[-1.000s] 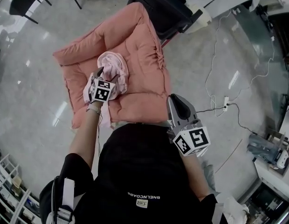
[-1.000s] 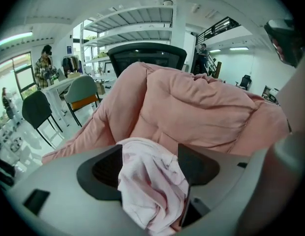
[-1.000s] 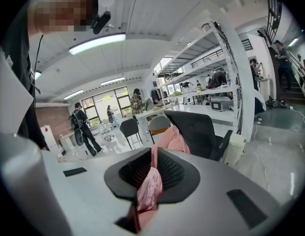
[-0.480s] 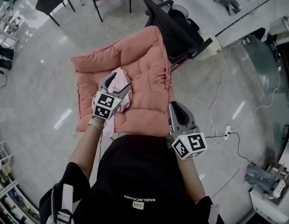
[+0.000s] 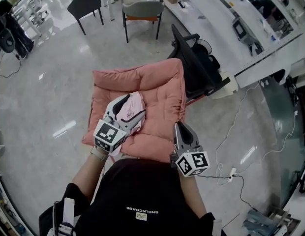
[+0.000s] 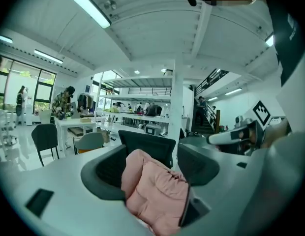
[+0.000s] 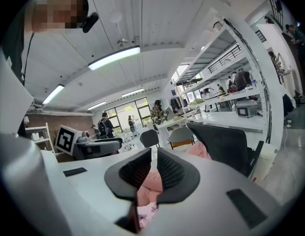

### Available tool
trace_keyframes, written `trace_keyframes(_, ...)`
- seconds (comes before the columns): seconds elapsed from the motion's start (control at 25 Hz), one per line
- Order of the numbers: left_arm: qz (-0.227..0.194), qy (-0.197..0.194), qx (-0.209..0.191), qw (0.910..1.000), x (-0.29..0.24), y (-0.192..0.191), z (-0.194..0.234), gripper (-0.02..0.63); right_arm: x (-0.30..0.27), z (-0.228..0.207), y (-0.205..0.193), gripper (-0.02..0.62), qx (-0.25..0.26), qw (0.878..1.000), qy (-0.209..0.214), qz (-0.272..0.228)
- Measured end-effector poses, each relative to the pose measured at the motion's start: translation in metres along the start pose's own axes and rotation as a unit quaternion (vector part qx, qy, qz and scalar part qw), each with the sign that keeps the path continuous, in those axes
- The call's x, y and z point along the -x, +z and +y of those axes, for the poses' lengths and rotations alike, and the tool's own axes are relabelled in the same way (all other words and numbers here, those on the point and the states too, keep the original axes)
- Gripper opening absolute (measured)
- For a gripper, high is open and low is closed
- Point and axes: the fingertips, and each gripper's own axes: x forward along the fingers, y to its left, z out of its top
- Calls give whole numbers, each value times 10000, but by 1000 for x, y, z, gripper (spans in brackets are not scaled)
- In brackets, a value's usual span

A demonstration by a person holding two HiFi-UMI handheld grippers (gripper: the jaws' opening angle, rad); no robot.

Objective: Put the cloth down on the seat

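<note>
A light pink cloth (image 5: 128, 113) lies bunched on the salmon quilted cushion (image 5: 162, 90) that covers the chair seat. My left gripper (image 5: 135, 104) hovers over the cloth with its jaws spread wide and open. In the left gripper view only the cushion (image 6: 157, 191) shows between the spread jaws of the left gripper (image 6: 152, 173). My right gripper (image 5: 180, 127) stays at the cushion's near right edge, shut, holding nothing. In the right gripper view the right gripper (image 7: 153, 168) has its pads nearly together, and a bit of the cloth (image 7: 145, 213) shows below them.
The black backrest (image 5: 192, 65) of the chair rises behind the cushion's right side. A black chair (image 5: 86, 4) and a grey chair (image 5: 142, 9) stand farther back. A long white desk (image 5: 231, 18) runs at the right. A cable and power strip (image 5: 231, 173) lie on the floor.
The head view has tilted up, so the cushion sits lower in the picture. My left gripper's jaws have spread wider over the cloth. The right gripper has stayed shut beside the cushion.
</note>
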Motion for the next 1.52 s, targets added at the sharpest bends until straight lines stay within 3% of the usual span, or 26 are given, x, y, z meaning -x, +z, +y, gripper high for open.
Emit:
trace_keyframes(0.52, -578, 176, 215, 9979, 62, 42, -20, 312, -17, 54, 25, 55, 257, 9954, 925, -52)
trace_keyframes(0.8, -534, 244, 289, 9979, 69, 47, -17, 285, -21, 60, 34, 54, 379, 9953, 889, -36)
trace_keyframes(1.52, -466, -293, 199, 9983, 63, 59, -50, 275, 4, 66, 41, 54, 350, 9962, 791, -133)
